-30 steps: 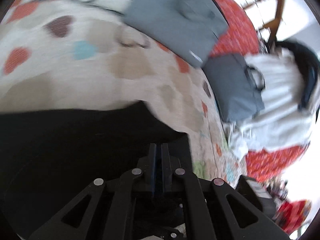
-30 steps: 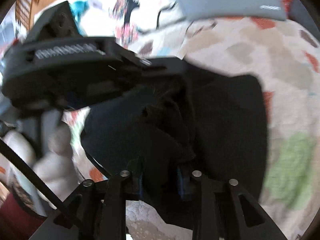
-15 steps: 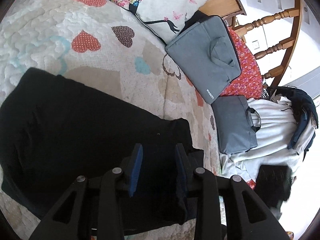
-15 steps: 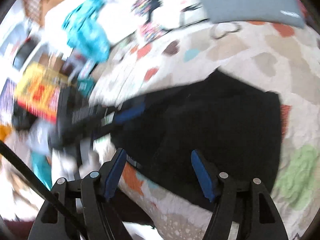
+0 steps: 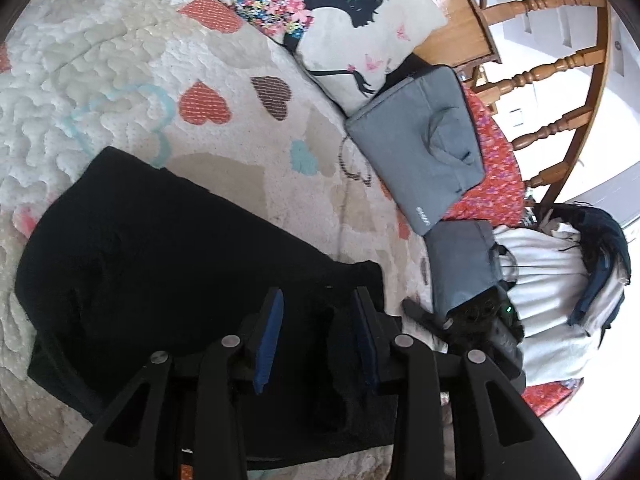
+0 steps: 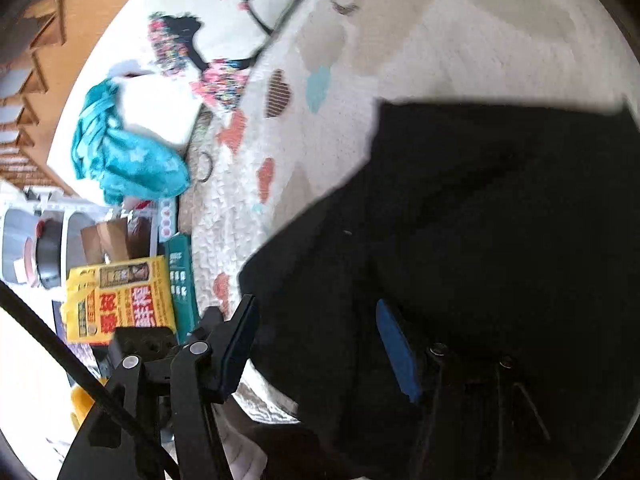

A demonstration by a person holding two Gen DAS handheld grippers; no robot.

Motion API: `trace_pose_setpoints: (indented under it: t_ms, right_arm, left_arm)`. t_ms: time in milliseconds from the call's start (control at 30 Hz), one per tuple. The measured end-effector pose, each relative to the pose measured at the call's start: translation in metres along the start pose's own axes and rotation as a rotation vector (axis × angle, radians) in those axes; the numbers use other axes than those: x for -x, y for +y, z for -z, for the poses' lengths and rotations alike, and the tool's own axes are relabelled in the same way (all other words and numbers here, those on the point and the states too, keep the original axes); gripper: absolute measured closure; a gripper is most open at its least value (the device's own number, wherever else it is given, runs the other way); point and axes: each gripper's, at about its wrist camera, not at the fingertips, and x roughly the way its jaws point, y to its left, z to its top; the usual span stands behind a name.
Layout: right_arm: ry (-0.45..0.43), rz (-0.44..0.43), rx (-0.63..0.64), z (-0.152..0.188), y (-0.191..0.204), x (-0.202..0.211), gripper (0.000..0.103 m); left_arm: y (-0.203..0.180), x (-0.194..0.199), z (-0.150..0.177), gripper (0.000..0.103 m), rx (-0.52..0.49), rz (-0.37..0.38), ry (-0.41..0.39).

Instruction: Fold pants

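The pants (image 5: 168, 264) lie on the quilt (image 5: 100, 60) (pillow (image 5: 340, 20) behind, bags (image 5: 420, 156) right).

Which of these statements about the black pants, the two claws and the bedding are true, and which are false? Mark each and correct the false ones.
1. The black fabric pants lie on a white quilted bedspread with heart patches. True.
2. The left claw is clamped shut on the pants. False: its jaws stand apart above the fabric.
3. The right claw is open. True.
4. Two grey fabric laptop bags lie beside the pants. True.
5. The floral-print white cushion rests on top of the pants. False: it lies apart, further up the bed.
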Motion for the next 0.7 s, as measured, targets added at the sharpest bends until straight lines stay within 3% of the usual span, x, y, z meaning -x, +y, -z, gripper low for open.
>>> trace_pose_setpoints:
  t_ms: [100, 233, 300, 433, 600, 700]
  right_arm:
    - [-0.042, -0.003, -0.007, -0.013, 0.006, 0.012, 0.036]
    - [-0.015, 0.025, -0.082, -0.028, -0.013, -0.002, 0.036]
    - [-0.011, 0.076, -0.113, -0.038, -0.027, -0.012, 0.037]
    - [-0.052, 0.066, -0.171, -0.056, -0.035, -0.013, 0.037]
    - [-0.135, 0.197, -0.105, -0.081, -0.02, 0.003, 0.036]
    - [-0.181, 0.296, -0.117, -0.094, -0.023, 0.009, 0.032]
  left_arm:
    - [-0.014, -0.01, 0.007, 0.069, -0.046, 0.055, 0.037]
    - [-0.041, -0.031, 0.03, 0.069, -0.153, 0.093, 0.119]
    - [-0.048, -0.048, 0.044, 0.069, -0.182, 0.088, 0.187]
    - [-0.039, -0.077, 0.06, 0.069, -0.167, 0.03, 0.313]
    - [-0.024, -0.079, 0.058, 0.07, -0.089, 0.044, 0.327]
    - [-0.026, -0.078, 0.059, 0.07, -0.108, 0.038, 0.33]
